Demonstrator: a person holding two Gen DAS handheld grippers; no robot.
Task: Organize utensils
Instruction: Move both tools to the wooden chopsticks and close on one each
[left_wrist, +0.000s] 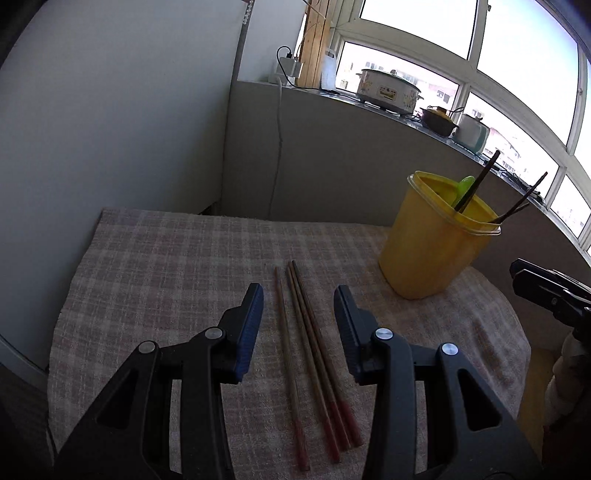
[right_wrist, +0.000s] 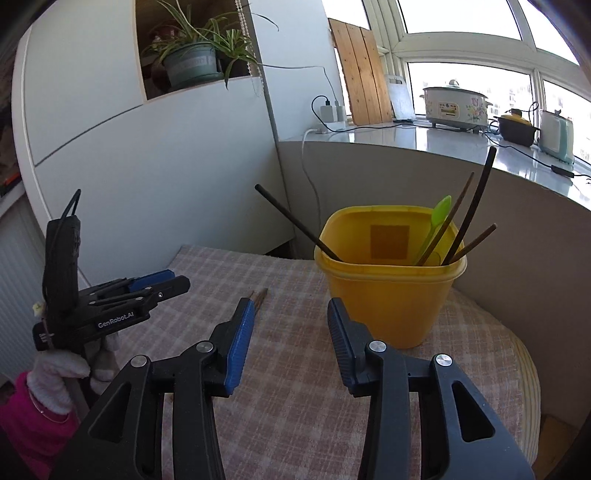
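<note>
1. Left gripper: jaws apart, empty, above three chopsticks lying on the checked counter.
2. Right gripper: jaws apart, empty, near yellow container.
3. Container holds chopsticks and a green spoon.

Three brown chopsticks with reddish ends, lying flat, nearly parallel on checked cloth. Yellow tub upright nearby, holding dark chopsticks and green spoon leaning on its rim.
</note>
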